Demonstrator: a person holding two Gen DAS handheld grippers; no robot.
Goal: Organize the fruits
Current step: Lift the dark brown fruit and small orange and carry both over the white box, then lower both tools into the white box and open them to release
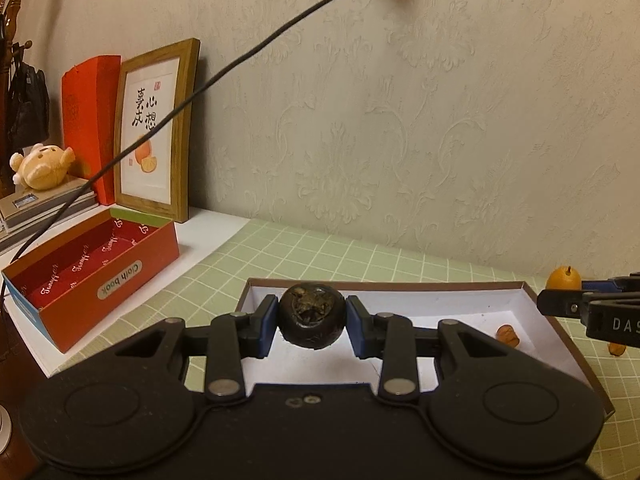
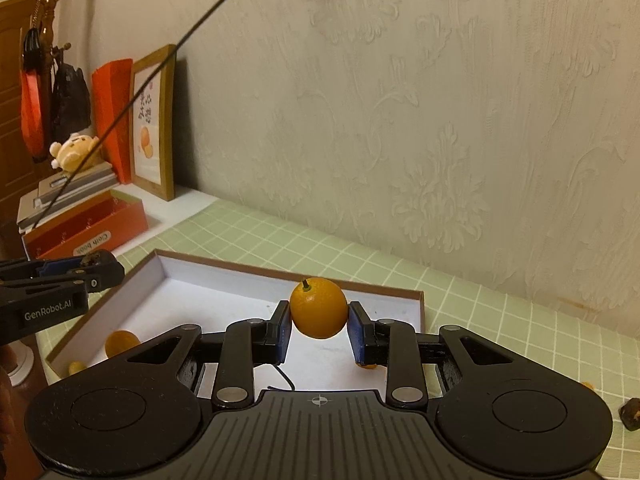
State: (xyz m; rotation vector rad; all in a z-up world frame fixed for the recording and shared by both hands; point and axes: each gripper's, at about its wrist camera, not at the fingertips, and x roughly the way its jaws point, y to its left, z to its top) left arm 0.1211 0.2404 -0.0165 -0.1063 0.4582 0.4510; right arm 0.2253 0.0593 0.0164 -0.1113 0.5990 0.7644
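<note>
Grippers first. Left gripper (image 1: 312,326) squeezed shut on a dark round fruit (image 1: 311,316), blue pads (image 1: 269,320) touching both sides. Fruit lifted up over the white tray (image 1: 460,304), not resting on it. Bumpy, cracked patch on the fruit's front.

Right gripper (image 2: 319,330) squeezed shut on a small orange (image 2: 319,307), a blue pad pressed on each side. Little green stem poking up from the top. Orange held up over the same white tray (image 2: 224,296), near its far edge.

Inside the tray, on the white floor: another orange fruit (image 2: 120,342) near the left side in the right wrist view, partly hidden behind the gripper. Small brown nut-like piece (image 1: 508,336) near the right side of the tray in the left wrist view. Another small orange-brown bit (image 1: 616,349) just outside the tray on the green checked cloth (image 1: 320,252).

Further out, to the left: open red box (image 1: 120,276) with "Cloth book" on a label, standing well apart from the tray. Behind it, a framed picture (image 1: 156,128) of an orange leaning on the wall, a red envelope (image 1: 90,120), a small plush toy (image 1: 42,166) sitting on a stack of books (image 1: 48,204). Thin black cable (image 1: 240,60) crossing the view.

Dark lump (image 2: 631,412) on the cloth at the far right of the right wrist view, too cut off to tell what.
</note>
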